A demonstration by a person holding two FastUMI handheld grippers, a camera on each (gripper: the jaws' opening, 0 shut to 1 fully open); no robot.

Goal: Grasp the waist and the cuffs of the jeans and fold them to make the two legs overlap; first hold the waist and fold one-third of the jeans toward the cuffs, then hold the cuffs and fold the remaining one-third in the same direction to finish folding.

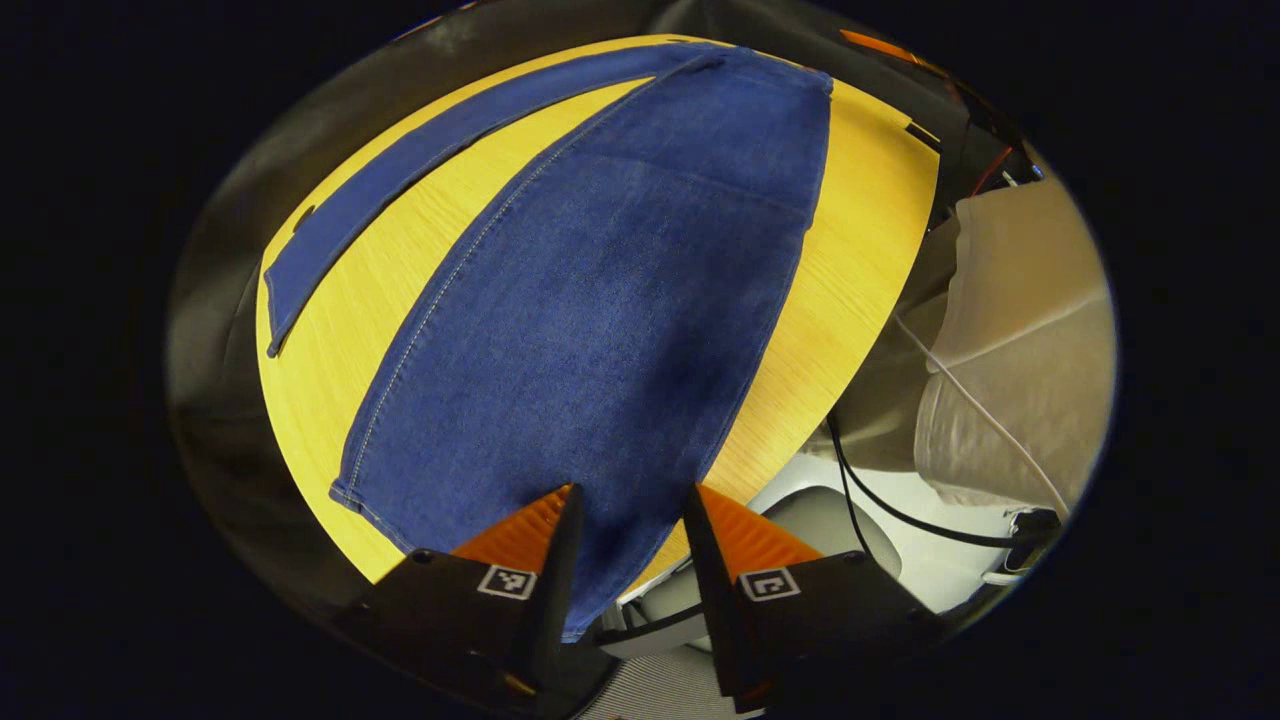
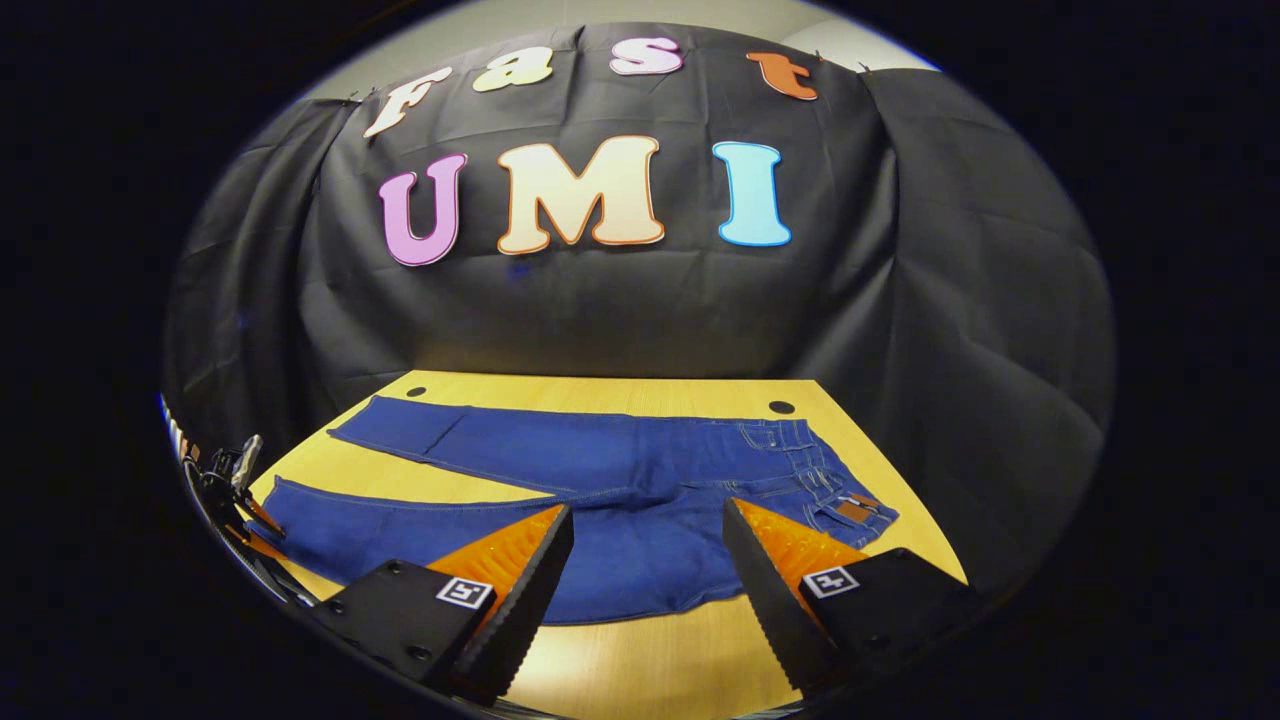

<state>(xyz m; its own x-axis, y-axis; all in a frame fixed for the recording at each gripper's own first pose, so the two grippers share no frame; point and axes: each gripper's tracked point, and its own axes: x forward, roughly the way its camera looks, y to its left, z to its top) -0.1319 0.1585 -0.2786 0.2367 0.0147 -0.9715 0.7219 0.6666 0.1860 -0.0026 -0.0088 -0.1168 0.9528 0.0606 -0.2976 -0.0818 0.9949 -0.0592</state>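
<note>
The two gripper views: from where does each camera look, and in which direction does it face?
Left gripper view: rides on the left claw, looking along one leg of the jeans on the table; a person's clothed body stands beside.
Right gripper view: rides on the right claw, at the table's edge, facing the booth wall across the spread jeans.
Shared: jeans, table.

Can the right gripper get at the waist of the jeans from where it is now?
Probably yes. The right gripper is open above the near edge of the jeans, and the waist lies flat just to its right with nothing in between.
</note>
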